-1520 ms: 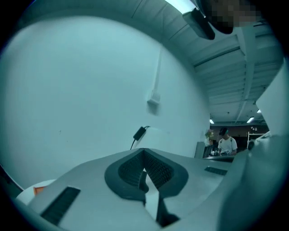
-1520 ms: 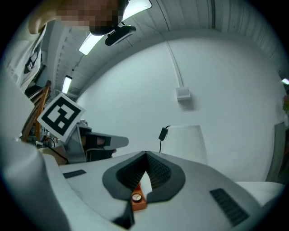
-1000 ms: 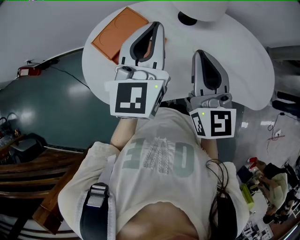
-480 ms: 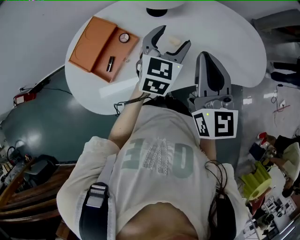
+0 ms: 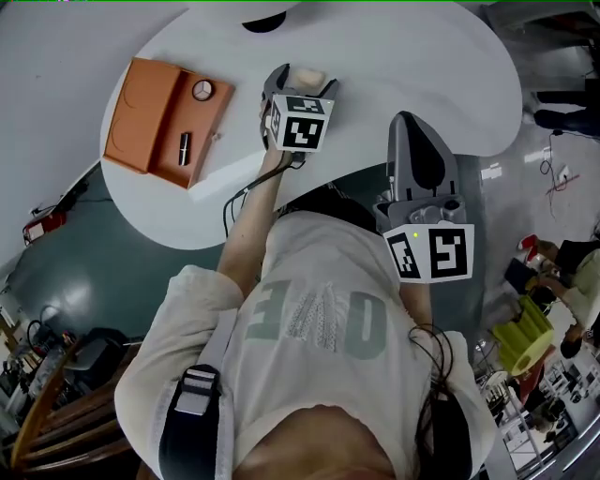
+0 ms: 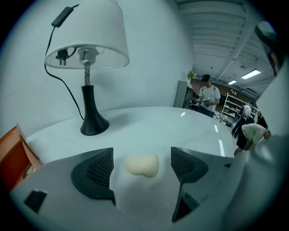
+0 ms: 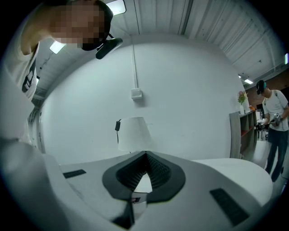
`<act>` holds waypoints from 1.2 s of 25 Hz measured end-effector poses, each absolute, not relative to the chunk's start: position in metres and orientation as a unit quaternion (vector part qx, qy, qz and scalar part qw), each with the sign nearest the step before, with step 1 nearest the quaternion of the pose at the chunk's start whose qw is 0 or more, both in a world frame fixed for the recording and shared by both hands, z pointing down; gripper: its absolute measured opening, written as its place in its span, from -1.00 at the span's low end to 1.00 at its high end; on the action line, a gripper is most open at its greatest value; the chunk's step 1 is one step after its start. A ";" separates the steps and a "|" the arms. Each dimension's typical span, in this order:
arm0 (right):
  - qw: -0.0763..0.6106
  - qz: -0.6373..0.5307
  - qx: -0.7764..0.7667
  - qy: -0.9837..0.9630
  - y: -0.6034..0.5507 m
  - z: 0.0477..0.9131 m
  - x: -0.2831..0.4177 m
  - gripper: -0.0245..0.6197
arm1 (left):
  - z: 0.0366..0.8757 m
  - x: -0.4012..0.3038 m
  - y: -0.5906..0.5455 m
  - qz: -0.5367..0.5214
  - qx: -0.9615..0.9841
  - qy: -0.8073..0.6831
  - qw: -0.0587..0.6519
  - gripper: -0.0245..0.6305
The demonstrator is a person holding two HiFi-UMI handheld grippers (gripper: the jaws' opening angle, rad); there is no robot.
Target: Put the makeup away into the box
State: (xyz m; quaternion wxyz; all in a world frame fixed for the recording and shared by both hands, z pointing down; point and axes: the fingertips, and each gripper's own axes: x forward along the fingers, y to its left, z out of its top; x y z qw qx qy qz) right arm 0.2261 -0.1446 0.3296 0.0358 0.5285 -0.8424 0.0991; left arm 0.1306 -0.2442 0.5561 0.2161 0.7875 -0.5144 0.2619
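Note:
An open orange box (image 5: 150, 103) lies at the left of the round white table (image 5: 422, 66); a lipstick (image 5: 185, 148) and a round compact (image 5: 202, 90) rest in it. A cream makeup sponge (image 5: 311, 77) (image 6: 142, 165) lies on the table right of the box. My left gripper (image 5: 300, 84) (image 6: 142, 154) is low over the table, its jaws opening, with the sponge between the pads and untouched. My right gripper (image 5: 410, 122) (image 7: 145, 155) hangs shut and empty near the table's near edge, close to the person's chest.
A white-shaded lamp (image 6: 88, 67) with a black base (image 5: 262, 21) and cord stands beyond the sponge. The box's orange edge (image 6: 13, 153) shows at the left of the left gripper view. People (image 6: 205, 97) stand far off by shelves.
My left gripper has come down and forward from in front of the chest to the table, and its jaws went from shut to wide. The right gripper stays shut.

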 end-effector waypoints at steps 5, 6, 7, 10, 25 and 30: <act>0.041 0.108 0.513 -0.851 -0.147 0.341 0.219 -0.91 | 0.575 0.125 -0.250 0.266 0.781 -0.513 0.238 0.23; 0.042 0.108 0.510 -0.852 -0.147 0.341 0.218 -0.91 | 0.576 0.125 -0.249 0.266 0.781 -0.511 0.241 0.23; 0.043 0.108 0.508 -0.853 -0.148 0.342 0.217 -0.91 | 0.579 0.126 -0.249 0.268 0.781 -0.509 0.244 0.23; 0.045 0.106 0.505 -0.856 -0.149 0.341 0.213 -0.91 | 0.586 0.125 -0.249 0.284 0.780 -0.501 0.243 0.23; 0.042 0.094 0.488 -0.867 -0.138 0.327 0.199 -0.91 | 0.545 0.114 -0.243 0.277 0.787 -0.515 0.197 -0.12; 0.014 0.083 0.469 -0.879 -0.138 0.296 0.186 -0.91 | 0.433 0.095 -0.225 0.196 0.777 -0.578 0.153 -0.12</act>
